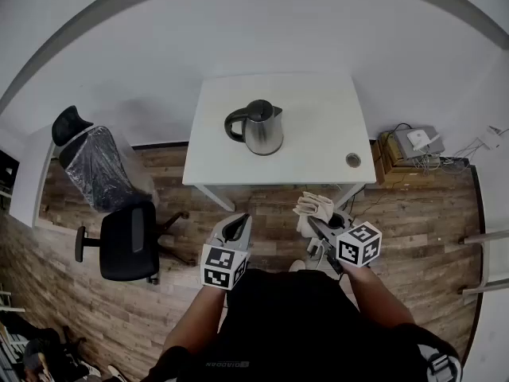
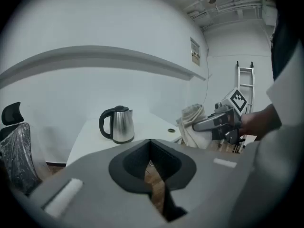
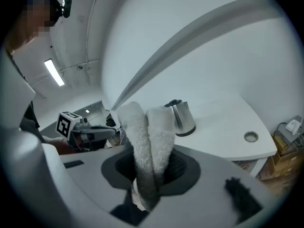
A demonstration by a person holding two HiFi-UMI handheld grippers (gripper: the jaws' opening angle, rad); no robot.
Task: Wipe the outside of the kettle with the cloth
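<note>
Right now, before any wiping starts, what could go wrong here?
1. The right gripper has its jaws shut on only one end of the cloth. The rest stands loose, so hard rubbing might pull it free.
2. The kettle stands unbraced on the table, and the left gripper is shut and away from it. A sideways push from the cloth could slide or tip the kettle.

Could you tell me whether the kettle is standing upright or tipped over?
Upright: the kettle stands on its base on the table, lid on top.
</note>
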